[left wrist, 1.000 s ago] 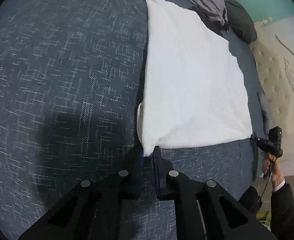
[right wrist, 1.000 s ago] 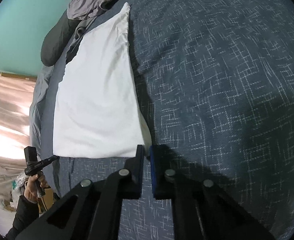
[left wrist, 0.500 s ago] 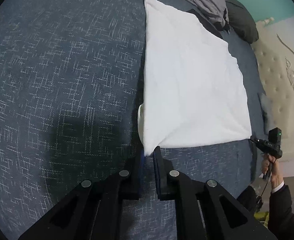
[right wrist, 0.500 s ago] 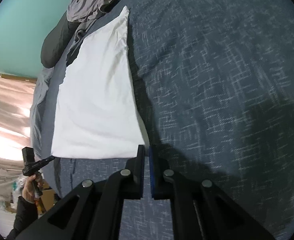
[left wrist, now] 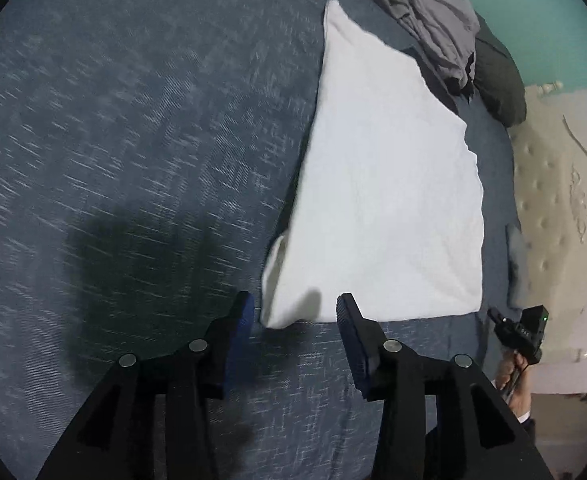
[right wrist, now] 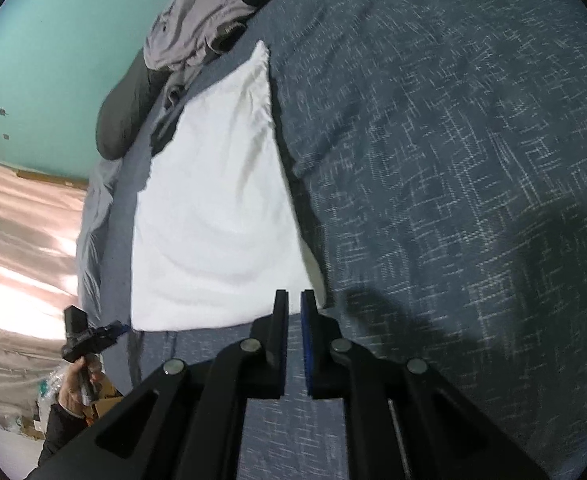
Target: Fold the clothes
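Observation:
A white cloth (left wrist: 381, 200), folded flat, lies on the blue patterned bedcover (left wrist: 133, 140). My left gripper (left wrist: 295, 308) hovers at its near left corner. Its jaws are opening, and the corner lies loose on the bed between them, untouched by the pads. In the right wrist view the same cloth (right wrist: 213, 220) runs away from my right gripper (right wrist: 294, 298). That gripper's jaws are only starting to part, and the near right corner is still pinched at their tips. Each view shows the other gripper small at the far corner: the right gripper (left wrist: 493, 314) and the left gripper (right wrist: 119, 326), each held by a hand.
A heap of grey clothes (left wrist: 433, 12) and a dark pillow (left wrist: 497, 84) lie beyond the cloth by the teal wall (right wrist: 53, 40). A cream tufted headboard (left wrist: 553, 200) borders the bed on one side. Bedcover (right wrist: 453, 160) stretches wide on the other.
My left gripper's jaws have opened and let go of the cloth's corner, which now rests on the bed. My right gripper has stayed pinched on its corner.

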